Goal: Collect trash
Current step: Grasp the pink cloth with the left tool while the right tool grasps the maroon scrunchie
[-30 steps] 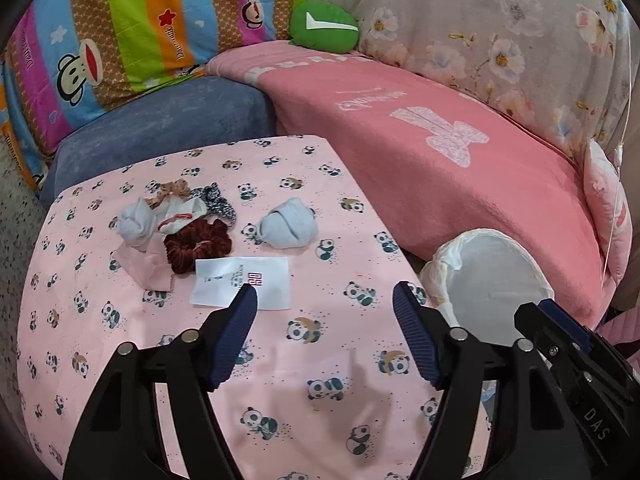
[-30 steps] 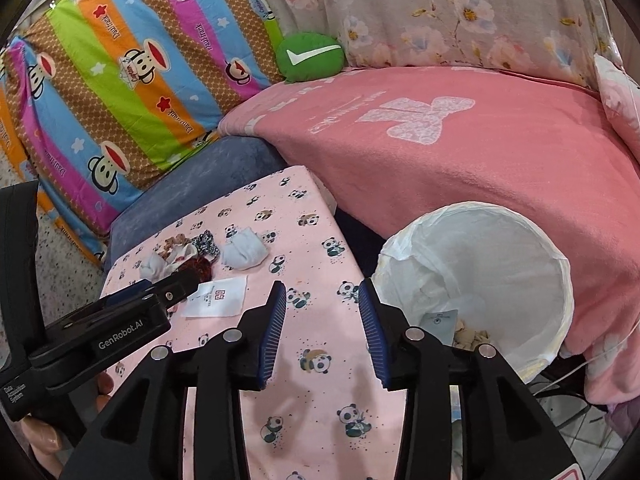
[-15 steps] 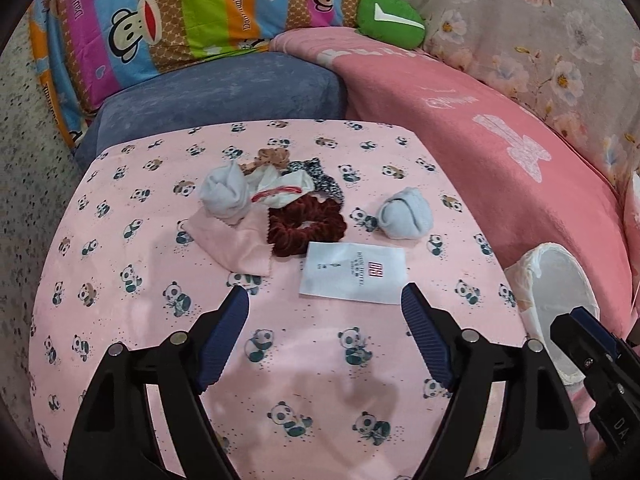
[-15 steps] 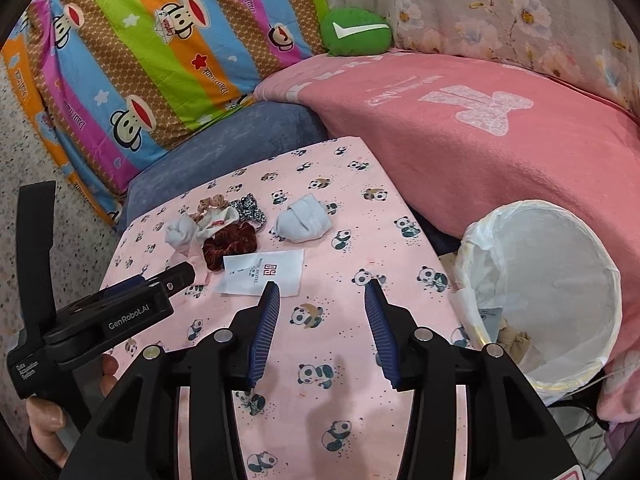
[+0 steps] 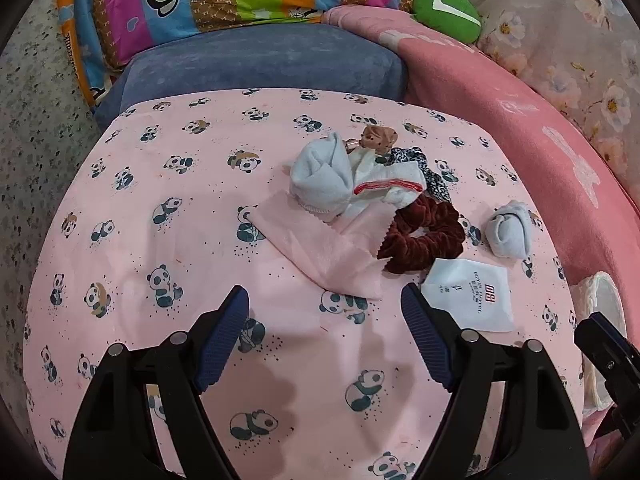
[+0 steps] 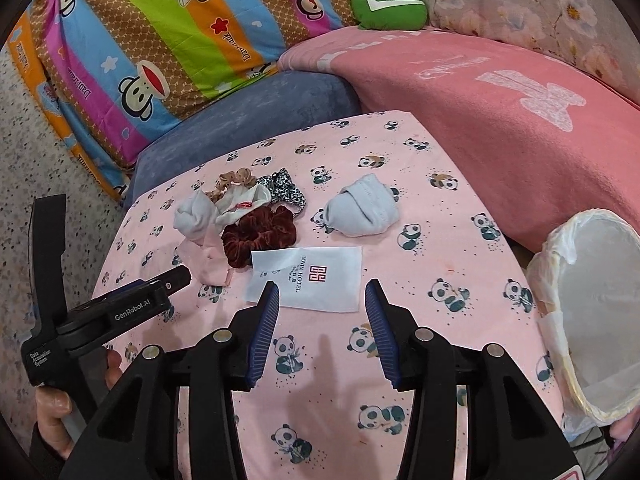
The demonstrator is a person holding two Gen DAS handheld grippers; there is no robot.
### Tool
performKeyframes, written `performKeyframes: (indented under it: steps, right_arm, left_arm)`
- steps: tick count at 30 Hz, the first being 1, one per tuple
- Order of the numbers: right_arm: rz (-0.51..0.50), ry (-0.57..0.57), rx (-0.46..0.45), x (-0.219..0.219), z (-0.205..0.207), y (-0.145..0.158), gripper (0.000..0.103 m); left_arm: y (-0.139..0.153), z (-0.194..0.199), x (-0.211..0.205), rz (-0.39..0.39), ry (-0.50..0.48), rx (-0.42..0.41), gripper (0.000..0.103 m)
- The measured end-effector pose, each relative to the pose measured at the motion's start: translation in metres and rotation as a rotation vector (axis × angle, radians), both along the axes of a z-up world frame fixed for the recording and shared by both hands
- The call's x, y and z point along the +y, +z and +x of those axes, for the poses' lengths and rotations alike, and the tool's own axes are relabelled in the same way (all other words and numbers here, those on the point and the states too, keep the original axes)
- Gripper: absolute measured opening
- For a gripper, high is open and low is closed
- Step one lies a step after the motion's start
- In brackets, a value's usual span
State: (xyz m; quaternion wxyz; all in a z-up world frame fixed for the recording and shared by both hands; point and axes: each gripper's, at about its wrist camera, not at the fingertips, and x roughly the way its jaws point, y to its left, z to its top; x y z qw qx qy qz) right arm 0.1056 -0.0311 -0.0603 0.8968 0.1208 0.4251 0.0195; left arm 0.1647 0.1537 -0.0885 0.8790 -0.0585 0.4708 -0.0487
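Speckled floor [image 5: 36,128], blue cushion [image 5: 260,60], pink-blanketed sofa [image 6: 500,128].

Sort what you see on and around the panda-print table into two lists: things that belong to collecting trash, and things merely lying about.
Job in hand:
white hotel sachet
lined bin
left gripper
right gripper

Lying about:
maroon scrunchie
rolled blue sock
pink cloth
green cushion

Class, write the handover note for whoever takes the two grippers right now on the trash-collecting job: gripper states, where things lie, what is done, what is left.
Left gripper: open, empty, above the pink cloth.
Right gripper: part open, empty, its fingers straddling the near edge of the white hotel packet.
Scrunchies and rolled socks lie on the panda-print table. The lined bin stands at the table's right edge.
Done: nothing is held.
Left: pick up the packet and drop it in the bin.
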Motion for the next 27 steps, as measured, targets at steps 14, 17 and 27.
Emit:
performKeyframes:
  steps: [14,17,27]
  right_arm:
    - [0.044,0.054,0.065,0.033,0.102,-0.036,0.046]
    - [0.031,0.063,0.089,0.040,0.118,-0.045,0.046]
    - [0.052,0.097,0.138,0.048,0.127,-0.071,0.021]
  left_arm:
    - [-0.032,0.040,0.004,-0.050,-0.052,0.077,0.043]
    - [-0.034,0.040,0.004,-0.054,-0.060,0.074,0.030]
    - [-0.032,0.029,0.007,-0.090,-0.058,0.088,0.007]
